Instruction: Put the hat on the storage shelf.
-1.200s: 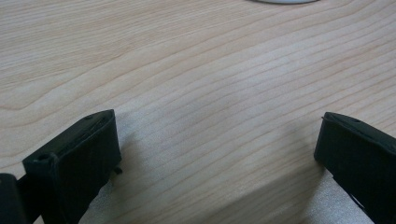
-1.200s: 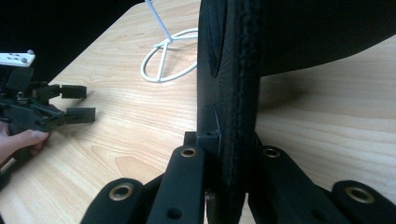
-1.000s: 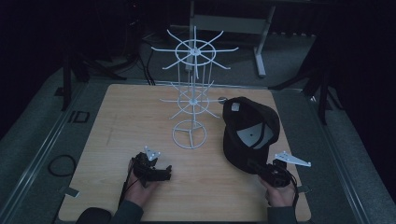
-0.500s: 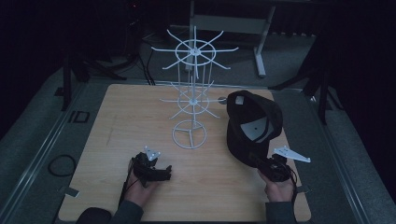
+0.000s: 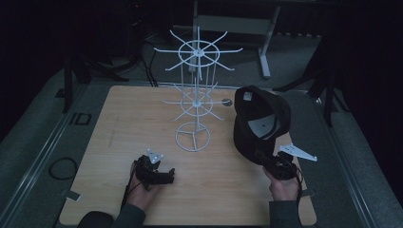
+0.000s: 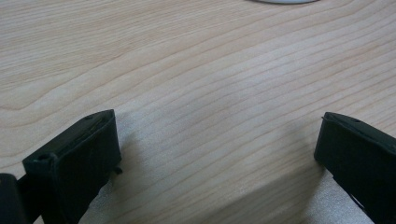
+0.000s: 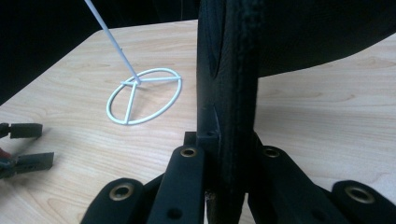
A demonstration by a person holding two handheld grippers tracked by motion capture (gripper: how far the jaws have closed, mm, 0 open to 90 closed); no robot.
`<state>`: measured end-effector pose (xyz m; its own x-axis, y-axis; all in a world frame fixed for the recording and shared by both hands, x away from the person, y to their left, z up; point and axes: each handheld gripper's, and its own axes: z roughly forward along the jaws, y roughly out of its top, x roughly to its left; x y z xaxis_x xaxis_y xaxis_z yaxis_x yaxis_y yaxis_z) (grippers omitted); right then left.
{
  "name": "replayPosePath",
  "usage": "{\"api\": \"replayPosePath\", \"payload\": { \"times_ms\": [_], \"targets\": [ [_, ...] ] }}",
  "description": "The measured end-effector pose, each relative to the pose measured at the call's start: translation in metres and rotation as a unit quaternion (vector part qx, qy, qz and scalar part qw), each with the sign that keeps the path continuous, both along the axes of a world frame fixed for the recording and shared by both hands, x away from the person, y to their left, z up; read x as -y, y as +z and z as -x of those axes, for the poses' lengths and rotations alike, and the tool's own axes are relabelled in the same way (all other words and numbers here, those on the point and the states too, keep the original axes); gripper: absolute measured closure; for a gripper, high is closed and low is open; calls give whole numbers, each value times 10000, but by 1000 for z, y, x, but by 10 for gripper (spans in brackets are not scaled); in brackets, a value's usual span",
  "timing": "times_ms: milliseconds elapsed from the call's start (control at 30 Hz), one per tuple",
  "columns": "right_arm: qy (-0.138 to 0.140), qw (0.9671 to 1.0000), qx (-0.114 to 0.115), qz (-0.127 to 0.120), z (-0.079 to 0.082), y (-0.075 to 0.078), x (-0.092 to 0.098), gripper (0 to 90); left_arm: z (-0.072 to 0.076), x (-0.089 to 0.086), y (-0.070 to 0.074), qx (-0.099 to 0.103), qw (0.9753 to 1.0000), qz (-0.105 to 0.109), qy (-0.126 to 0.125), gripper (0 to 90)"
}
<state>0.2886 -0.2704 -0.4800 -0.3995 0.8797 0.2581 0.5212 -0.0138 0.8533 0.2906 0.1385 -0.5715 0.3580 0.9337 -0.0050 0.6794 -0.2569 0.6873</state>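
Right gripper (image 5: 260, 156) at the front-right of the wooden worktop (image 5: 142, 123) – its fingers (image 7: 187, 182) are clamped on the brim edge of a black cap (image 5: 260, 124), which is held up off the surface w/ the inside facing the camera. In the right gripper view the brim runs straight up between the fingers. Left gripper (image 5: 167, 175) rests low at front-left, fingers (image 6: 74, 158) spread wide w/ bare wood between them – nothing held. White wire display stand (image 5: 196, 95) sits mid-worktop, just left of the cap; its ring base (image 7: 144, 95) lies flat on the wood.
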Motion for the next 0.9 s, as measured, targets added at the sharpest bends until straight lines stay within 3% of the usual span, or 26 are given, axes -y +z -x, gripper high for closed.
{"api": "replayPosePath", "payload": {
  "times_ms": [900],
  "targets": [
    [-44, 9991, 276, 328, -13, 28, -14, 865, 0, 0, 0, 14, 10000, 6, 11, 2]
  ]
}}
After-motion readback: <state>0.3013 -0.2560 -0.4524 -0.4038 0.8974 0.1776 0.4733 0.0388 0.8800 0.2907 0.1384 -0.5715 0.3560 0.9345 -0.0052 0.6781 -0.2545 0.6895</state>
